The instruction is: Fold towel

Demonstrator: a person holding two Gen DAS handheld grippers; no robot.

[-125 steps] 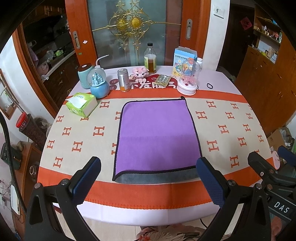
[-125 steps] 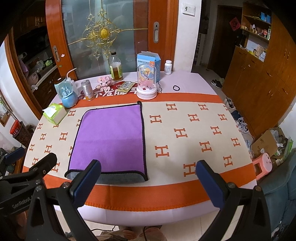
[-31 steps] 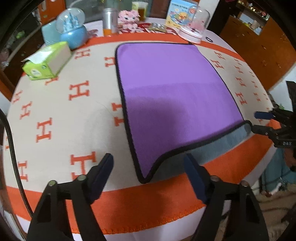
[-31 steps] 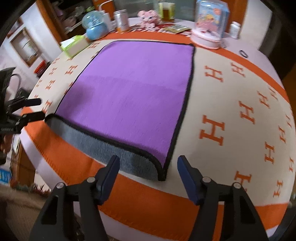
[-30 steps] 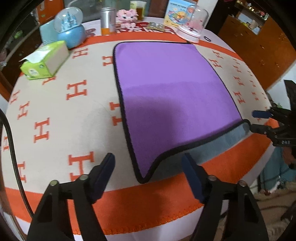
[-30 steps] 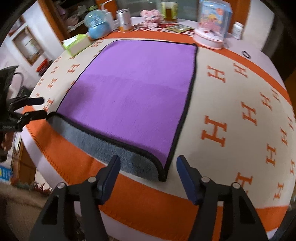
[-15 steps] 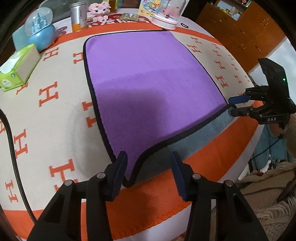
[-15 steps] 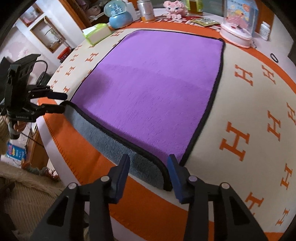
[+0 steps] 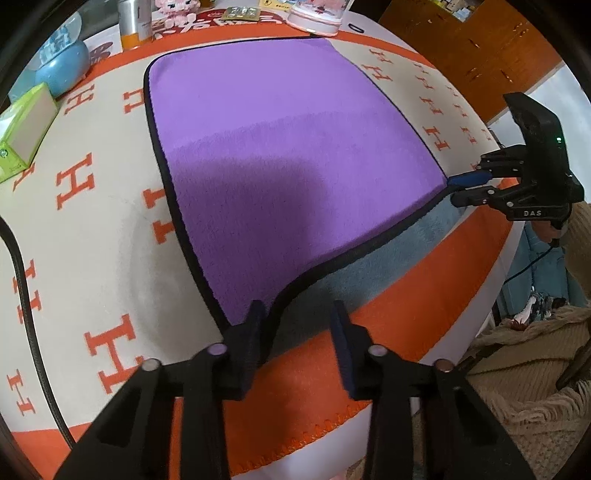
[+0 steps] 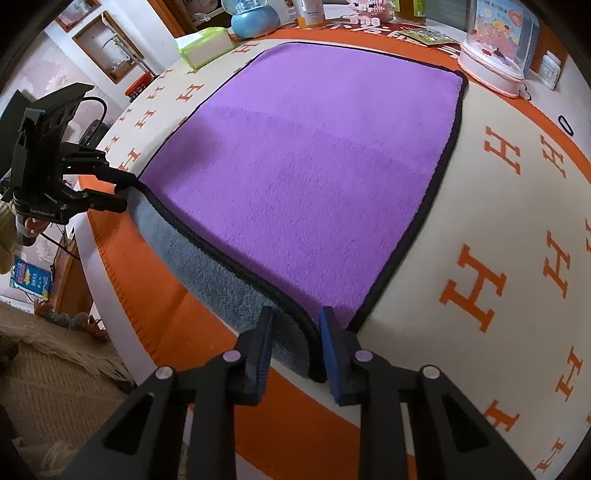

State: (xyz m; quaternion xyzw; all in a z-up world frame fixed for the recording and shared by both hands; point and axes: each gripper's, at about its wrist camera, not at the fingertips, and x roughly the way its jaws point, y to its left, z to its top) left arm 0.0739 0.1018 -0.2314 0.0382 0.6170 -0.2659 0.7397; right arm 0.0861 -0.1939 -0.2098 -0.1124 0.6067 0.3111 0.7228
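A purple towel (image 9: 280,147) with black trim lies folded on the table, its grey underlayer (image 9: 369,273) showing along the near edge. It also shows in the right wrist view (image 10: 317,162). My left gripper (image 9: 299,325) is open, its jaws straddling the towel's near left corner. My right gripper (image 10: 295,332) is open but narrow, its jaws on either side of the near right corner's trim. Each gripper shows in the other's view: the right gripper (image 9: 461,188) at the right corner, the left gripper (image 10: 118,192) at the left corner.
The round table wears an orange and cream H-pattern cloth (image 9: 92,229). A green tissue box (image 9: 22,136), blue snow globe (image 9: 62,62), can (image 9: 135,22) and pink-based dome (image 10: 495,55) stand behind the towel. A cable (image 9: 26,295) runs at left.
Both grippers have come down and forward to the towel's near corners, and their jaws have narrowed around the corners.
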